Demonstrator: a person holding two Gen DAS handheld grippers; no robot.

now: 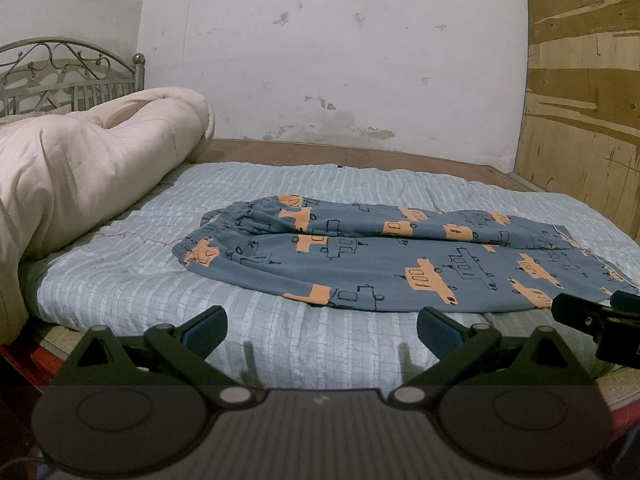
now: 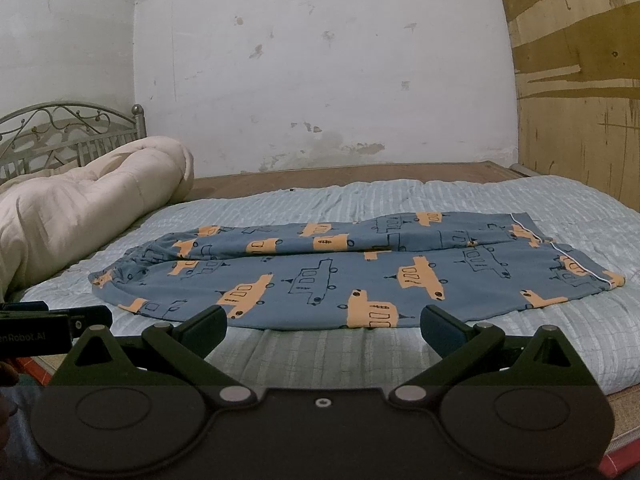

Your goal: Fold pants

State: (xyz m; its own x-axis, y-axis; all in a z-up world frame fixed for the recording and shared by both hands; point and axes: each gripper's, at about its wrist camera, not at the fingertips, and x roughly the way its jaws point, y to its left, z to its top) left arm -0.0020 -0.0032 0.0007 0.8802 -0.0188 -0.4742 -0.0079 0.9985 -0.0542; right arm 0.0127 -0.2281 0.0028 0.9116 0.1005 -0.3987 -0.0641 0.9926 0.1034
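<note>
Blue-grey soft cotton pants with orange vehicle print (image 2: 340,268), mid-frame on pale quilted bedspread (image 2: 320,354): light, limp. Best pinched at elastic waistband (image 1: 208,236), hems (image 2: 580,276). Left gripper (image 1: 322,330), right gripper (image 2: 322,330): fingers spread, empty.

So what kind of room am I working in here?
Most likely a plain bedroom: the pants lie on a bed with a light blue quilt, a rolled cream comforter and a metal headboard.

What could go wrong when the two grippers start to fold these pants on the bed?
1. The pants already lie leg over leg, so an open gripper may pinch only the top layer, and the fold would come apart.
2. The jaws may also catch the striped bedcover under the hem.
3. The left gripper sits close beside the right one; they might collide.
</note>
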